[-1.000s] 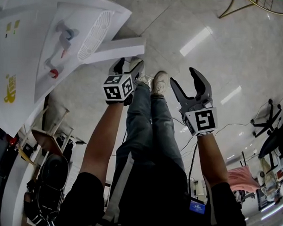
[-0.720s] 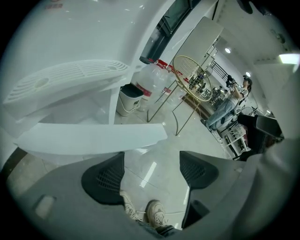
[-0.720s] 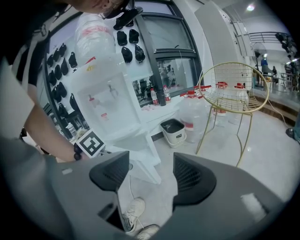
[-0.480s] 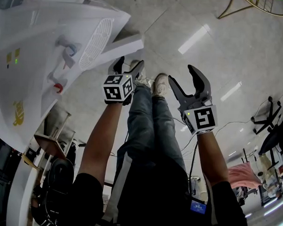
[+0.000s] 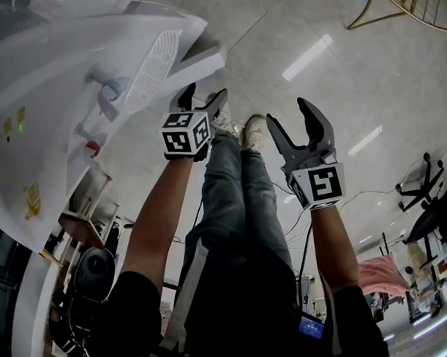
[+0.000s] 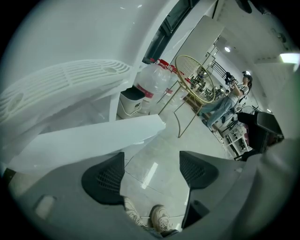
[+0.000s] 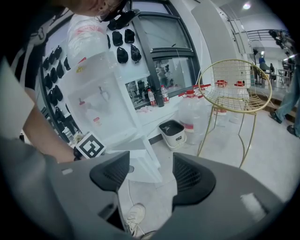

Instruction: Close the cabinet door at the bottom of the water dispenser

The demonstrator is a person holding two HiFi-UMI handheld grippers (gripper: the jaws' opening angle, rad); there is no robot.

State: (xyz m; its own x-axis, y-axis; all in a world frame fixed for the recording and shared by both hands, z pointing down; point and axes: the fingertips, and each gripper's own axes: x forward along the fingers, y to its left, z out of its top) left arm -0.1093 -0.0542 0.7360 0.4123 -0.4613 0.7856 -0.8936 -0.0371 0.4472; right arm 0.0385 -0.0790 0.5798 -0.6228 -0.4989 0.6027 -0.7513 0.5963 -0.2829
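While left tool (image 5: 204, 94) nears door (image 5: 205, 64), jaws apart

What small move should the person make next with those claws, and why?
Probably ease the left gripper onto the open cabinet door and start pushing it shut: the door juts out from the water dispenser, and the gripper's empty, open jaws hover beside it.

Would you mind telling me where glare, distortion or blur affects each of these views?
Head view: bright light streaks glare off the glossy floor, and the white water dispenser looks washed out. Left gripper view: fisheye bending, dark corners, the open cabinet door pale and soft. Right gripper view: same fisheye curve, yet the wire chair is sharp.
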